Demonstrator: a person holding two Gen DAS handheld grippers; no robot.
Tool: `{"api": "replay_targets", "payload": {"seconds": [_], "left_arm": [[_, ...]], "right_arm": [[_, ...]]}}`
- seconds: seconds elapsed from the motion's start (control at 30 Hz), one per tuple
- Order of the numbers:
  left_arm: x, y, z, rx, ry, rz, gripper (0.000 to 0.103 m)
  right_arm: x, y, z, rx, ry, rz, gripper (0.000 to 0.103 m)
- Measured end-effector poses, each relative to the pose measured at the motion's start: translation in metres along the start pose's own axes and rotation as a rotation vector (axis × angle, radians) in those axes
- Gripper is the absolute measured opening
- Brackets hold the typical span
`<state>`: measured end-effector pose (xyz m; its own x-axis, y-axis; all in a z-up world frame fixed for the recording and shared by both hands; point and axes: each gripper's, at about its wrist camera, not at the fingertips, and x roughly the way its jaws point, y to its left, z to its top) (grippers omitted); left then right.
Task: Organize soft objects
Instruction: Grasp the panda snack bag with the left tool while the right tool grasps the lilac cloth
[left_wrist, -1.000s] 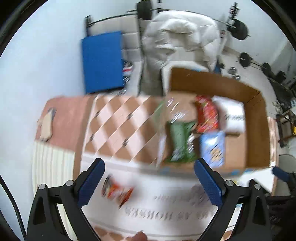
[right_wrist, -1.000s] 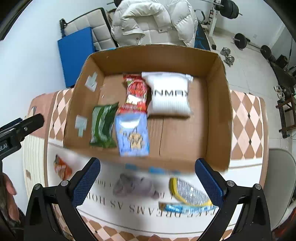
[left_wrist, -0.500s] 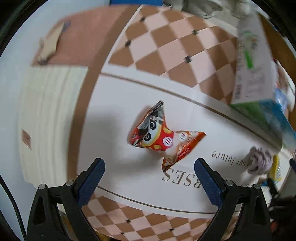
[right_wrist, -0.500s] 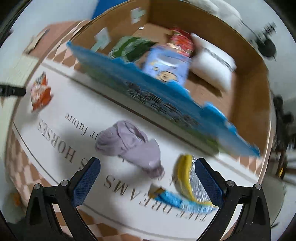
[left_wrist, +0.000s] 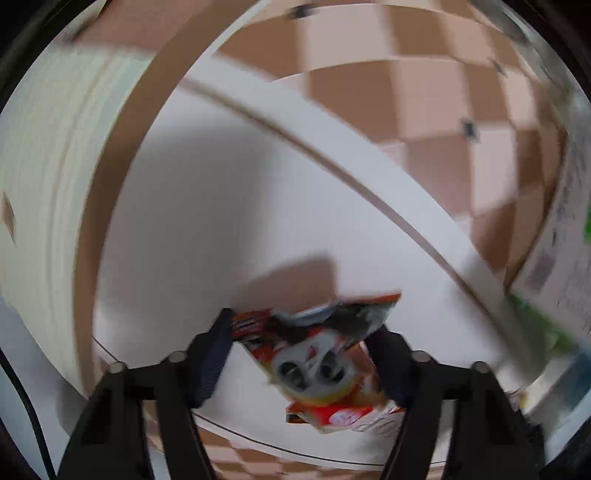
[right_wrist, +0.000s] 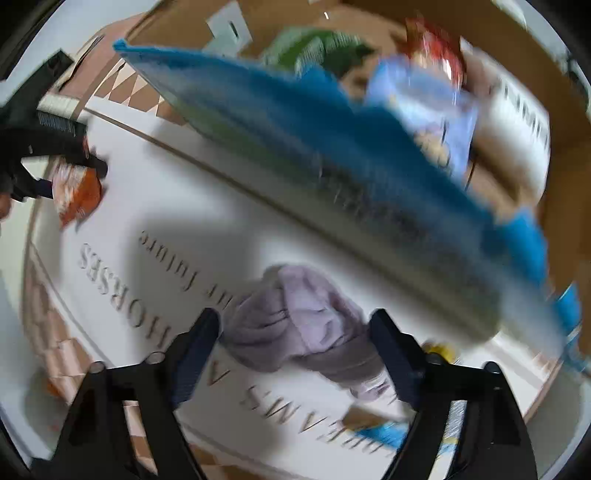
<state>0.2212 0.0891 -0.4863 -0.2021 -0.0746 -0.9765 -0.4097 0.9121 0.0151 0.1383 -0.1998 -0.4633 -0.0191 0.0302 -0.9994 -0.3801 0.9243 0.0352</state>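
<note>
A red and orange snack packet (left_wrist: 317, 362) with an owl face lies on the white mat, between the fingers of my left gripper (left_wrist: 303, 350), which is open around it. The packet (right_wrist: 75, 192) and the left gripper (right_wrist: 48, 147) also show at the left of the right wrist view. A lilac crumpled cloth (right_wrist: 299, 325) lies on the mat between the fingers of my right gripper (right_wrist: 295, 343), which is open around it. Both views are blurred.
A cardboard box (right_wrist: 517, 44) with a blue printed front flap (right_wrist: 332, 155) stands behind the cloth; it holds a green packet (right_wrist: 317, 48), a red packet (right_wrist: 432, 51), a light blue packet (right_wrist: 424, 99) and a white pack (right_wrist: 517, 122). A yellow and blue wrapper (right_wrist: 432, 406) lies right of the cloth.
Both grippers have come down close to the mat. The left now straddles the snack packet and the right straddles the lilac cloth. The jaws of both are narrower than before.
</note>
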Motion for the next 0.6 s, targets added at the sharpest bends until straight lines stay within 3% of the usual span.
{"api": "replay_targets", "payload": {"seconds": [0.17,0.23,0.3,0.4,0.5,0.6], "left_arm": [[0.005,-0.048,-0.059,0.284,-0.085,0.155,0.061],[0.01,-0.059,-0.08,0.344,-0.09,0.166,0.061],[0.016,-0.068,-0.101,0.387,-0.085,0.161,0.061],[0.025,-0.072,-0.127,0.419,-0.075,0.161,0.061],[0.03,-0.073,-0.145,0.425,-0.095,0.178,0.061],[0.033,-0.073,-0.157,0.43,-0.097,0.181,0.061]], "right_arm": [[0.001,-0.017,-0.023,0.171,0.086,0.289,0.082],[-0.006,-0.026,-0.028,0.215,0.071,0.338,0.083],[-0.02,-0.024,-0.029,0.155,0.012,0.24,0.083],[-0.028,0.003,-0.029,-0.067,-0.047,0.038,0.083],[-0.016,0.03,-0.028,-0.298,-0.014,-0.116,0.083],[0.009,0.04,-0.025,-0.335,0.013,-0.198,0.082]]}}
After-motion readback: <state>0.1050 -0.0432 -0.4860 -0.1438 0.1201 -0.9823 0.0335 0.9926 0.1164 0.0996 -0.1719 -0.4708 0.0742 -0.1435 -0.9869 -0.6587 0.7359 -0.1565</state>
